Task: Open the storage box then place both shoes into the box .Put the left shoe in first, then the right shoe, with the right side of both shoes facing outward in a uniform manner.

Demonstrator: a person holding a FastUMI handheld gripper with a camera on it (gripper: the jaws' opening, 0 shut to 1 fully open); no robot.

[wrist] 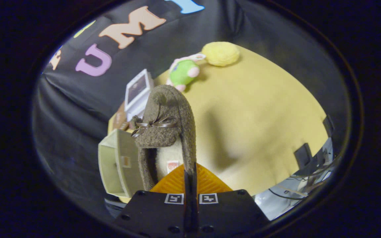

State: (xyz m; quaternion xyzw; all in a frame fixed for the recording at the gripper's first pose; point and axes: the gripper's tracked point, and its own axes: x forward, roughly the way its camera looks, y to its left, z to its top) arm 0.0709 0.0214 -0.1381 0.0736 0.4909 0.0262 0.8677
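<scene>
Gripper (190, 180) clamped on slipper (165, 132) heel rim, slipper lifted off the yellow surface (260, 115). Carry step, I'd judge. Next: swing to the open box (117, 163) beside it, keep orientation.

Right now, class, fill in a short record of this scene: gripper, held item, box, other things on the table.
gripper: fingers closed together, pinching the shoe's side wall
held item: brown fuzzy slipper with a ribbon bow, lifted, toe pointing away
box: pale storage box beside the slipper, open side showing
table: yellow cloth
beyond the slipper: green plush toy, yellow fluffy ball, small white frame
</scene>
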